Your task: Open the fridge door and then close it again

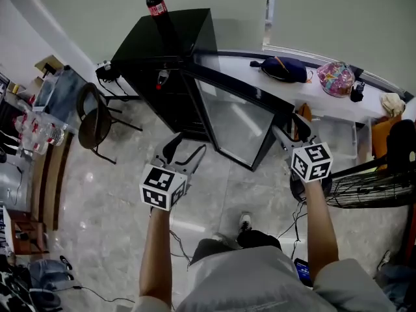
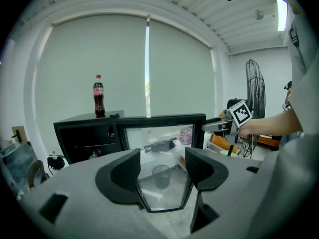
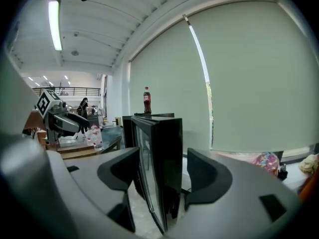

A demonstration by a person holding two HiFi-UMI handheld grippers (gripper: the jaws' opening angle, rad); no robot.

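Jaws of the right tool (image 3: 162, 158) stood wide apart, with the free edge of the fridge door (image 3: 167, 143) between them. A gap showed on either side of that edge, so neither pad pressed on it and nothing was gripped. The left tool (image 2: 162, 161) was likewise opened wide and held nothing. Only the glass pane of the door, well ahead, showed through the space between its jaws.

The door was a black frame around a glass panel, and it stood swung well out from the fridge (image 1: 162, 57) toward the person. It was hinged at the cabinet's right front corner as the head view showed it. The right tool sat at the door's outer edge, and the left tool hung in front of the pane, apart from it.

The fridge was a low black cabinet standing on the floor (image 1: 97, 207) against a pale wall. A cola bottle (image 1: 156, 4) stood upright on its top, near the rear. A white table (image 1: 240, 67) ran along the wall to the right of the fridge and carried a dark bag (image 1: 284, 69) and a colourful bag (image 1: 335, 78). A wire fan (image 1: 370, 184) stood at the person's right, and a chair (image 1: 96, 119) stood to the left of the fridge.
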